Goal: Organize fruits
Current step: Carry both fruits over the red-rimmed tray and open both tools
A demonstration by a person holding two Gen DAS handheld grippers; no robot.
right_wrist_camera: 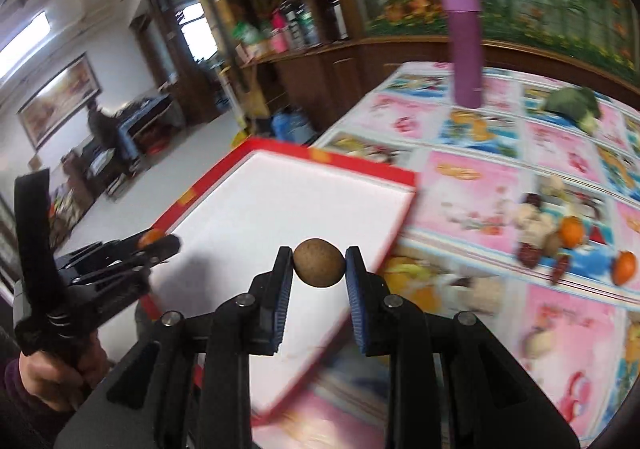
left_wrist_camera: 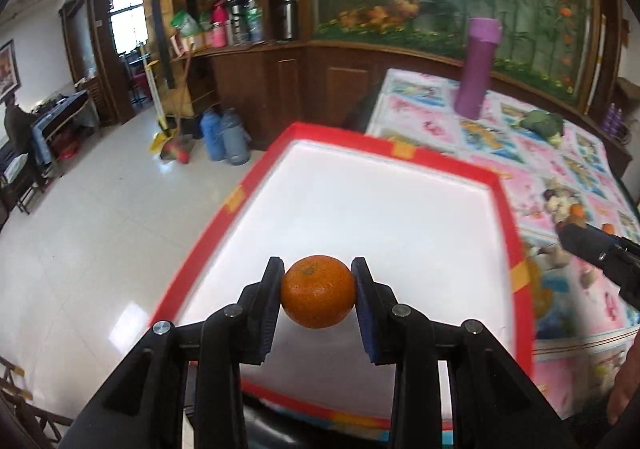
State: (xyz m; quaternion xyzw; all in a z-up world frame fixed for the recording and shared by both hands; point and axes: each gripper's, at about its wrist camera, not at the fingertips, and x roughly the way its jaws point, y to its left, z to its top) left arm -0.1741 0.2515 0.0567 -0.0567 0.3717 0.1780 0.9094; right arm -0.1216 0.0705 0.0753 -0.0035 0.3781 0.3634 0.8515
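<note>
My left gripper [left_wrist_camera: 318,291] is shut on an orange tangerine [left_wrist_camera: 318,291] and holds it above the white, red-rimmed tray [left_wrist_camera: 384,149]. My right gripper [right_wrist_camera: 319,268] is shut on a small round brown fruit [right_wrist_camera: 319,268] above the tray's [right_wrist_camera: 280,209] right side. The right wrist view also shows the left gripper [right_wrist_camera: 156,243] at the left with the tangerine [right_wrist_camera: 151,237] in it. In the left wrist view the right gripper's [left_wrist_camera: 600,253] body enters from the right edge. A pile of mixed fruits [right_wrist_camera: 560,225] lies on the patterned tablecloth to the right of the tray.
A tall purple bottle [left_wrist_camera: 478,69] stands at the back of the table, with a green broccoli [left_wrist_camera: 544,123] beside it. The tray overhangs the table's left edge above a tiled floor [left_wrist_camera: 100,229]. Wooden cabinets [left_wrist_camera: 280,81] and thermos flasks [left_wrist_camera: 226,141] stand behind. A person [right_wrist_camera: 100,125] sits far left.
</note>
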